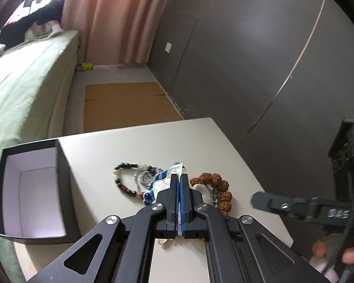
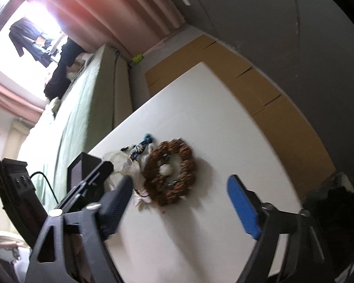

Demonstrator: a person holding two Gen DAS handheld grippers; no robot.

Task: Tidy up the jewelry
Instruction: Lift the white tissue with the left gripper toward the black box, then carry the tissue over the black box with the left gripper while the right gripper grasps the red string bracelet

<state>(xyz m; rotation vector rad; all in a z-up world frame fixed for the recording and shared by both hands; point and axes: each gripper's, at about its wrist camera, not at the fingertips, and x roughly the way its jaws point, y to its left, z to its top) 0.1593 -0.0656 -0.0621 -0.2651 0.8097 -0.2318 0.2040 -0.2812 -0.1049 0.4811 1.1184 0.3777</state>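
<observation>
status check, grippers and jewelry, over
Left gripper shut, maybe pinching plastic. Right gripper open over brown bracelet. Jewelry on table, box empty. Nothing blocking.

A white table (image 1: 134, 141) carries a jewelry pile (image 1: 167, 184) and black box (image 1: 30, 195).

The jewelry pile (image 1: 167, 184) crowds the middle of the surface (image 1: 200, 139); bare room lies beyond it and toward the right edge. The open box (image 1: 30, 193) blocks the left corner. The right tongs (image 2: 179, 202) hang open over the brown bracelet (image 2: 171, 172).
</observation>
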